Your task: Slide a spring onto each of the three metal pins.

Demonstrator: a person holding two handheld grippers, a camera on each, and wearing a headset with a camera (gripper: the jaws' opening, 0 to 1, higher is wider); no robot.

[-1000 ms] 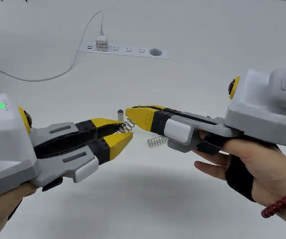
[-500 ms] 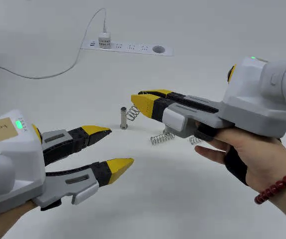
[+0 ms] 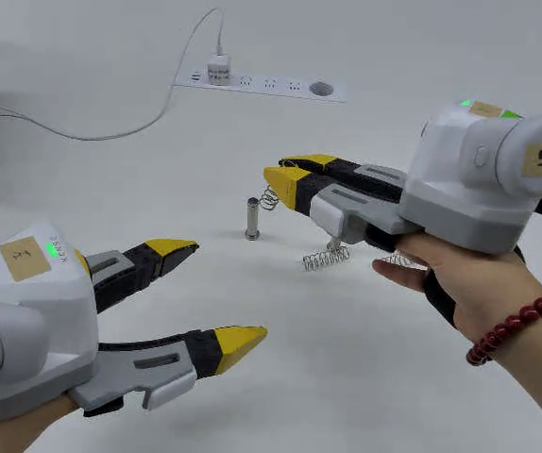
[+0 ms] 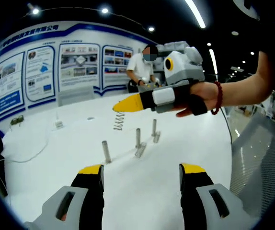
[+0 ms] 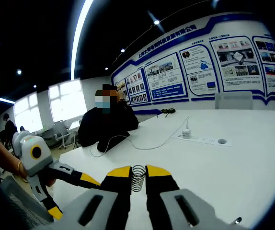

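All three pins point(image 4: 138, 138) stand bare, so no step is finished. The right gripper point(image 3: 276, 179) pinches a spring point(image 3: 269, 198) in its jaws near one pin. The left gripper point(image 3: 224, 290) has its jaws spread, empty.

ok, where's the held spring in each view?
Head view: spring at centre, at the right tool's tips, just right of a standing pin.
Left gripper view: spring upper centre-left, dangling under the right tool.
Right gripper view: spring bottom centre, pinched between the jaws.
Shared landmark: the right tool's yellow tips.
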